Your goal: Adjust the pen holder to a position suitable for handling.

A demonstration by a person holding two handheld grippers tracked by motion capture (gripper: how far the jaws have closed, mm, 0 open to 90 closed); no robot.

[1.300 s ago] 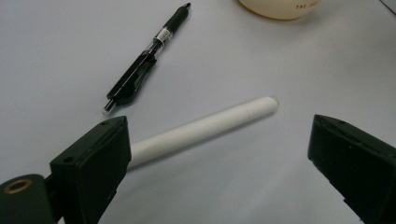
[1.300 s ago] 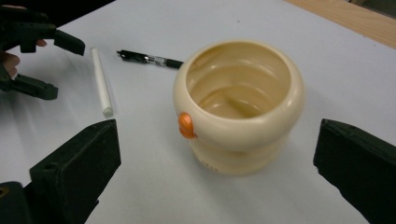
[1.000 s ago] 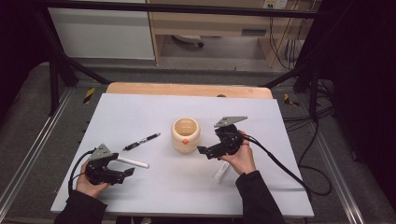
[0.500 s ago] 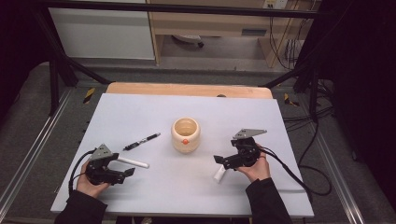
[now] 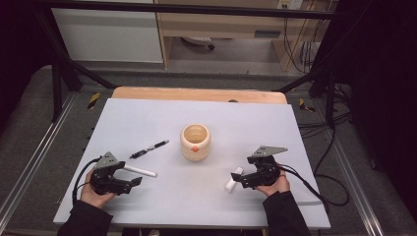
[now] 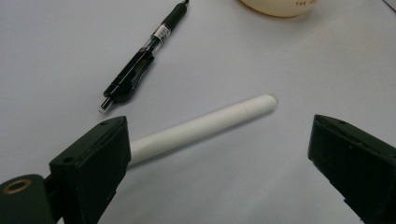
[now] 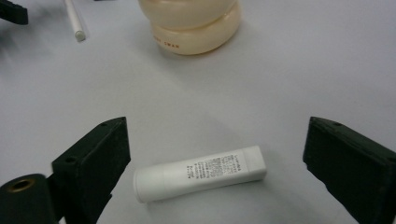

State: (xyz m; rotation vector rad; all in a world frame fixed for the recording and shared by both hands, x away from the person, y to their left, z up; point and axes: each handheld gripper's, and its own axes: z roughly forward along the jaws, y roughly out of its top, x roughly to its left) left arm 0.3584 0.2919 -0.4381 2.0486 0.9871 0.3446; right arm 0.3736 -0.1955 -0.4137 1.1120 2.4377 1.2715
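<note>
A cream round pot (image 5: 195, 141) with a small red mark stands open-topped mid-table; it also shows in the right gripper view as the pot (image 7: 194, 24). A short white tube (image 5: 233, 179) (image 7: 200, 173) lies flat between the jaws of my right gripper (image 5: 239, 180) (image 7: 217, 177), which is open, and the jaws do not touch it. My left gripper (image 5: 133, 183) (image 6: 219, 172) is open beside a long white stick (image 5: 140, 171) (image 6: 203, 126); its left jaw hides the stick's near end. A black pen (image 5: 149, 149) (image 6: 144, 56) lies just beyond.
The white table top (image 5: 246, 123) sits on a wooden board (image 5: 196, 94). Black cables (image 5: 314, 184) trail off the right side. Metal frame rails (image 5: 29, 162) run along both sides, with shelving (image 5: 221, 24) behind.
My right gripper has moved from beside the pot back toward the near right, and its jaws now stand around the white tube. The left gripper has stayed still.
</note>
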